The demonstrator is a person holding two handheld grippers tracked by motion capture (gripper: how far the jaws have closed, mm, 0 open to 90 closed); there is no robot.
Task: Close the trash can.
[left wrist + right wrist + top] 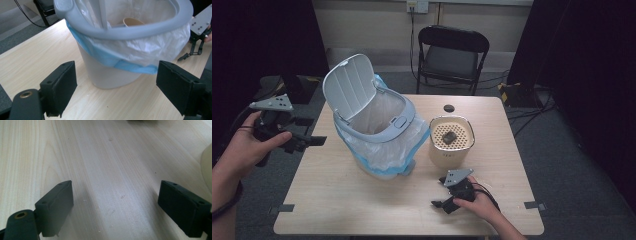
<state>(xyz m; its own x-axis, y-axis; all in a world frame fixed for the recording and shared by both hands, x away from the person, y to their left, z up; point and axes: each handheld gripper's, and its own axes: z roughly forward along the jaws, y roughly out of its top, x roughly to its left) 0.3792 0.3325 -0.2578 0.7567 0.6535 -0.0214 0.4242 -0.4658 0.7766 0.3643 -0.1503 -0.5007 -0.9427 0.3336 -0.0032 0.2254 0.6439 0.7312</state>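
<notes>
A paper cup [132, 22] sits half-hidden inside the bin [110, 72].

A: What sort of room is this?

B: A recording studio or lab set-up, not a home. Black curtains [592, 75] hang on both sides of the light wooden desk [362, 200].

A: What else shows it?

B: Behind the desk stands a black folding chair [452, 55], cables [532, 107] trail over grey carpet beside it, and tape marks [535, 205] sit at the desk's near corners.
</notes>
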